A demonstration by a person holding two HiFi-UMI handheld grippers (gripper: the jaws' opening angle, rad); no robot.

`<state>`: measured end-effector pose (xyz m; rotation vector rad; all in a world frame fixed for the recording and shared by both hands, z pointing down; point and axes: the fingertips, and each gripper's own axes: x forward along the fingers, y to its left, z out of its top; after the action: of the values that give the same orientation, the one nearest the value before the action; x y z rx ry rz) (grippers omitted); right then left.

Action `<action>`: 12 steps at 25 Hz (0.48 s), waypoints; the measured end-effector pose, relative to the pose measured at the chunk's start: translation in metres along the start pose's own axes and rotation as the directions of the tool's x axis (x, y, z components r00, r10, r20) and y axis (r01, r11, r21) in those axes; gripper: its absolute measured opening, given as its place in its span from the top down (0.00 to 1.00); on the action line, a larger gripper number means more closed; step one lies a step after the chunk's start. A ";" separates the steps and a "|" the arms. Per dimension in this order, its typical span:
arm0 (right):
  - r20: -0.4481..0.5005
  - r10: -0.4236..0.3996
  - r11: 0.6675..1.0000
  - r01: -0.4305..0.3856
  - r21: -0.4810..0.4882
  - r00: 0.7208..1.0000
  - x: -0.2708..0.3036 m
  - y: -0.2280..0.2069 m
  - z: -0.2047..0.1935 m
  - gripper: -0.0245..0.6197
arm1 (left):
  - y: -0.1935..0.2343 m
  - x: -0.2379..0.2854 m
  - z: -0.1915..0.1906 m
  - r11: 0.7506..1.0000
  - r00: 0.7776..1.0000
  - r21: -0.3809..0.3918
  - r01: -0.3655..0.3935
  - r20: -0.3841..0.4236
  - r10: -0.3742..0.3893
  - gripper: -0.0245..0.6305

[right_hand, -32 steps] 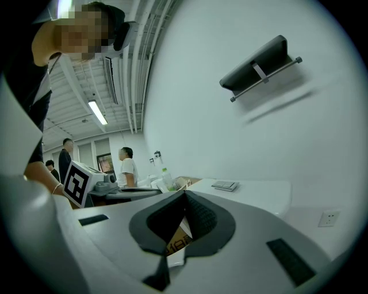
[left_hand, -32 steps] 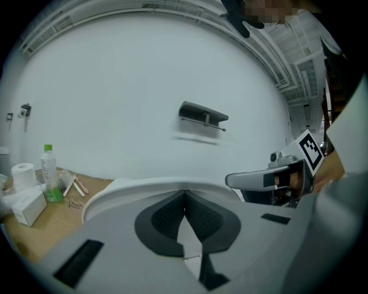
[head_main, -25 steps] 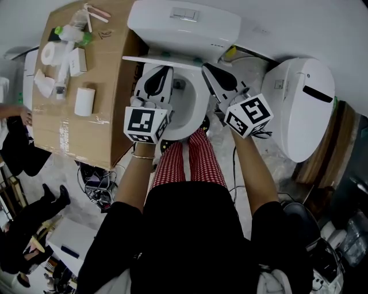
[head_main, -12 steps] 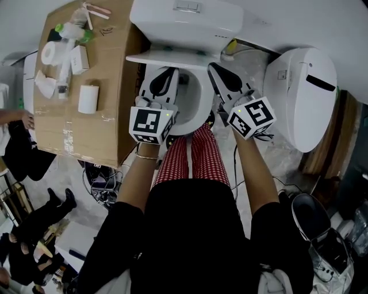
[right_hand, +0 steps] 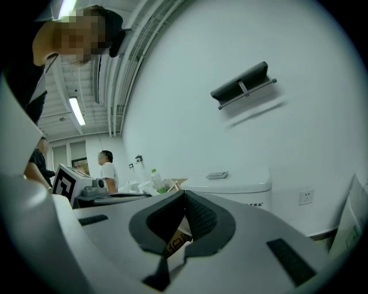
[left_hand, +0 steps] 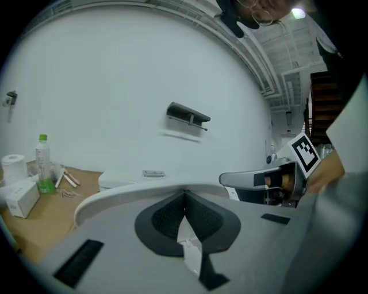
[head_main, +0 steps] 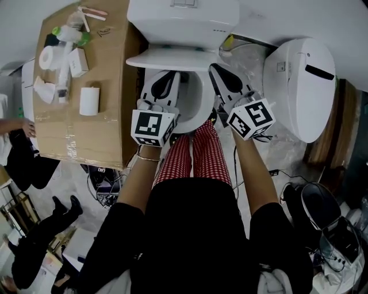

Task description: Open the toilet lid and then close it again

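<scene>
Toilet lid [head_main: 172, 58] stands raised, edge-on against the tank [head_main: 183, 20], leaving the bowl [head_main: 195, 109] exposed. Opening is judged done; closing remains. The 2 grippers, left gripper [head_main: 165, 77] and right gripper [head_main: 219, 72], are held over the bowl, tips toward the lid; contact unconfirmed. Both pairs of jaws are clenched, nothing between them.

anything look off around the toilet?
Nothing spilled or broken. Two oddities: a second white ceramic toilet stands close beside the white toilet in use, and a brown cardboard box serves as a side table, holding white paper rolls.
</scene>
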<state>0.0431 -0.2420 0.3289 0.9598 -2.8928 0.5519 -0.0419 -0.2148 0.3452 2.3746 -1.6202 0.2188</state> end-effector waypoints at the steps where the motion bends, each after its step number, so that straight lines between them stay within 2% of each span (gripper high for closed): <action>1: 0.004 -0.007 1.000 0.007 0.012 1.000 -0.001 0.000 -0.001 0.93 | -0.001 -0.001 -0.001 1.000 1.000 -0.001 0.006 -0.001 -0.006 0.95; 4: 0.011 -0.032 0.999 0.032 0.015 0.999 -0.003 0.001 -0.002 0.93 | -0.002 -0.003 -0.003 1.000 1.000 0.001 0.025 -0.002 -0.025 0.95; 8: -0.009 -0.077 0.996 0.076 -0.042 0.997 -0.008 0.006 -0.006 0.93 | 0.000 -0.006 -0.004 0.999 0.999 0.003 0.045 0.001 -0.045 0.95; 12: -0.025 -0.132 0.991 0.132 -0.029 0.991 -0.021 0.007 -0.019 0.93 | 0.001 -0.008 -0.003 0.997 0.997 0.005 0.071 0.007 -0.071 0.95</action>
<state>0.0547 -0.2185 0.3417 1.1209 -2.7803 0.5102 -0.0453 -0.2073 0.3463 2.4341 -1.5371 0.2009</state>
